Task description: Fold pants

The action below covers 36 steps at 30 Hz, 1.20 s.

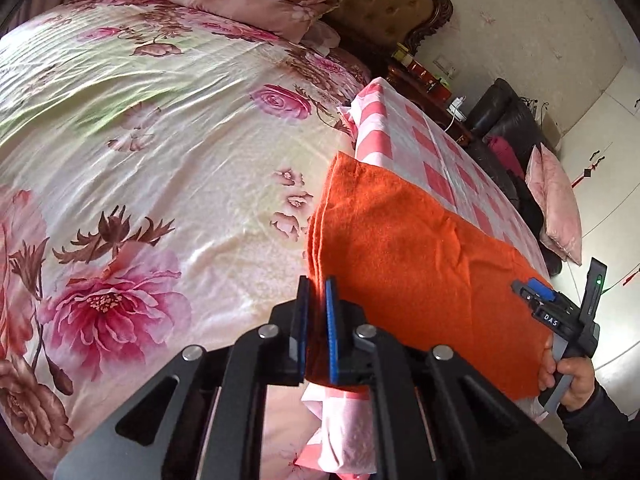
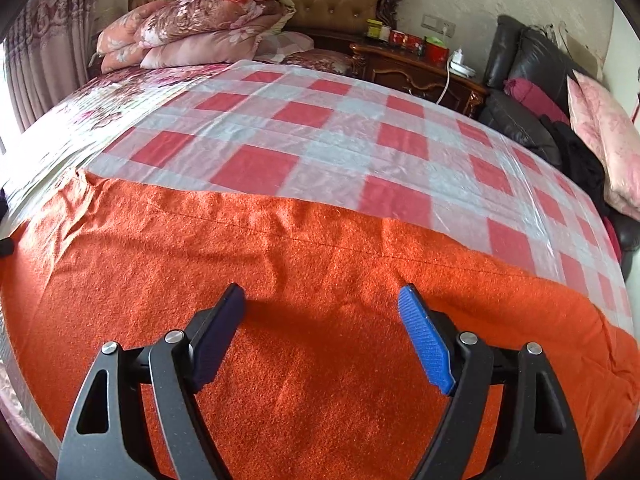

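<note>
Your left gripper (image 1: 318, 292) pinches the near edge of the orange pants (image 1: 420, 264), ready to lift for a fold. Your right gripper (image 2: 322, 300) hovers spread wide above the cloth, empty (nothing between its pads). Pants lie on a checked sheet (image 2: 320, 120) over the bed; beyond, stacked pillows (image 2: 200, 28) leave room.

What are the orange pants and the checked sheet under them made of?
The orange pants look like fuzzy, matte wool or fleece: the surface is nubbly. The checked sheet looks like thin, smooth, slightly shiny fabric, maybe satin, since light glints off it.
</note>
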Motion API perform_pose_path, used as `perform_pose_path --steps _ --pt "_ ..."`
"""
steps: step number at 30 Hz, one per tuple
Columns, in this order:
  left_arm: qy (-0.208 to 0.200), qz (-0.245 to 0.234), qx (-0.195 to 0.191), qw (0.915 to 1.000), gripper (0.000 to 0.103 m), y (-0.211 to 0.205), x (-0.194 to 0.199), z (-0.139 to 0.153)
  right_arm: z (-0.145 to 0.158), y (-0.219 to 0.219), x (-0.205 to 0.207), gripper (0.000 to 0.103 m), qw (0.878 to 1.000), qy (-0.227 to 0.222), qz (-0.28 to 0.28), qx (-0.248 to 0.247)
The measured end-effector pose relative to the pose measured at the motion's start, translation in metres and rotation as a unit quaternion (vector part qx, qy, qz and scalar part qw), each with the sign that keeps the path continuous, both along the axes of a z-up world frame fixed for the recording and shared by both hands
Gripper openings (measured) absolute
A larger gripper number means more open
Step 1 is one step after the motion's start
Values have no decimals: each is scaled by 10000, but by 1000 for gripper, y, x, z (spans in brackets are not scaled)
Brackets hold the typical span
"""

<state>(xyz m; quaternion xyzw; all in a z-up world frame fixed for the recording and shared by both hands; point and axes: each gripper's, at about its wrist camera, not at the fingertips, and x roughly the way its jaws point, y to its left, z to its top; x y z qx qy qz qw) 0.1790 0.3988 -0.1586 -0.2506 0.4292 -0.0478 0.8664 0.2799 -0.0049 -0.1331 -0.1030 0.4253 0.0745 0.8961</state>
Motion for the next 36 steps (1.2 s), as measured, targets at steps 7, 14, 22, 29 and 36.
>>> perform_pose_path --steps 7,14,22,29,36 --pt "-181 481 1327 9898 36 -28 -7 29 0 6 0 81 9999 -57 -18 -116" --pt "-985 -1236 2529 9545 42 -187 31 59 0 8 -3 84 9996 -130 -62 -252" --pt "-267 -1542 2399 9581 42 -210 72 22 -2 -2 -1 88 9999 22 -125 20" --pt "-141 -823 2298 9696 44 -116 62 20 -1 1 -2 88 9999 -20 -101 -47" --pt "458 1634 547 9840 63 30 -2 -4 -1 3 -3 88 9998 -82 -107 -154"
